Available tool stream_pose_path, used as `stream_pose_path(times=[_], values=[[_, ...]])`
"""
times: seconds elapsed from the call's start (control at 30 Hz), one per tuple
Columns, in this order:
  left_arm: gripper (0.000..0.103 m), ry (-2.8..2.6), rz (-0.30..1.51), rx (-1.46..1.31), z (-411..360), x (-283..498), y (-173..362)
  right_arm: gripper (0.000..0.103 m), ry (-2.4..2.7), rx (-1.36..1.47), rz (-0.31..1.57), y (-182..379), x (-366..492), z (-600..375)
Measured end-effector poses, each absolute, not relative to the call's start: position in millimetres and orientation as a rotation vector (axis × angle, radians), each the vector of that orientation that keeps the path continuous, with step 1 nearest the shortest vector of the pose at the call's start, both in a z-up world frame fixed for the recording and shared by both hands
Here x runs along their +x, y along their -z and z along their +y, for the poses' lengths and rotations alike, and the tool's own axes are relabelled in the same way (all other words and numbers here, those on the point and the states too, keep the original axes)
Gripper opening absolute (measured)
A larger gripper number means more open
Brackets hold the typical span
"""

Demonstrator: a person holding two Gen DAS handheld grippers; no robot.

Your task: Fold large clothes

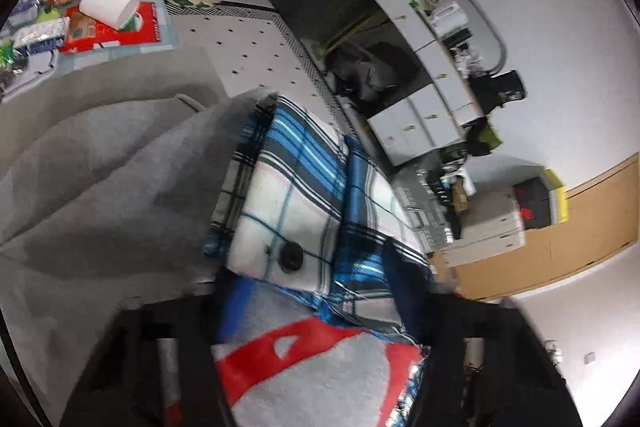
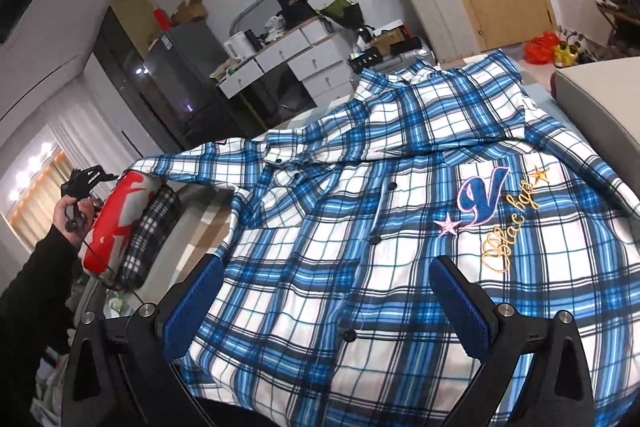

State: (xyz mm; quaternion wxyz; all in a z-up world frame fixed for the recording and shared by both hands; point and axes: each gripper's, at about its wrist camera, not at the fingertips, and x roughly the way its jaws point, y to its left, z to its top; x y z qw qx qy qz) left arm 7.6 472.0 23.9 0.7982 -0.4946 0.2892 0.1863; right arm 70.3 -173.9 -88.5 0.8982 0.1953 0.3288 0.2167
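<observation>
Plaid shirt [image 2: 380, 227]: spread front-up on the bed [image 2: 592, 95], buttoned, collar at far end, hem nearest; long axis runs away from the right wrist view. Laid flat for folding.

Right hand-held gripper [image 2: 324, 291]: wide open above the hem, empty.

Left hand-held gripper [image 1: 320, 367]: lifts a sleeve end, cuff pinched, presumably for folding inward.

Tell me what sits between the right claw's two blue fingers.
The blue plaid shirt, spread flat, fills the gap between the right claw's open fingers; its button placket runs through there. The right wrist view shows this.
</observation>
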Motion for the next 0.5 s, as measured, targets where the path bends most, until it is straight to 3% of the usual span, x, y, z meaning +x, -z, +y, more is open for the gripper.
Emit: stream_pose_path(times=[0.07,0.1,0.33,0.43,0.5], values=[[0.006,-0.428,0.596,-1.029,473,5,-29,0.103,-0.462,0.409,0.686,88,70,-173],[0.004,-0.441,0.575,-1.007,471,3,-35,0.103,-0.473,0.412,0.686,87,69,-172],[0.002,-0.326,0.347,-0.900,464,-11,-75,0.103,-0.498,0.376,0.680,85,65,-165],[0.003,-0.301,0.395,-0.949,469,-4,-64,0.103,-0.504,0.366,0.689,86,65,-162],[0.010,-0.296,0.452,-1.021,479,3,-47,0.103,-0.504,0.367,0.693,87,65,-162]])
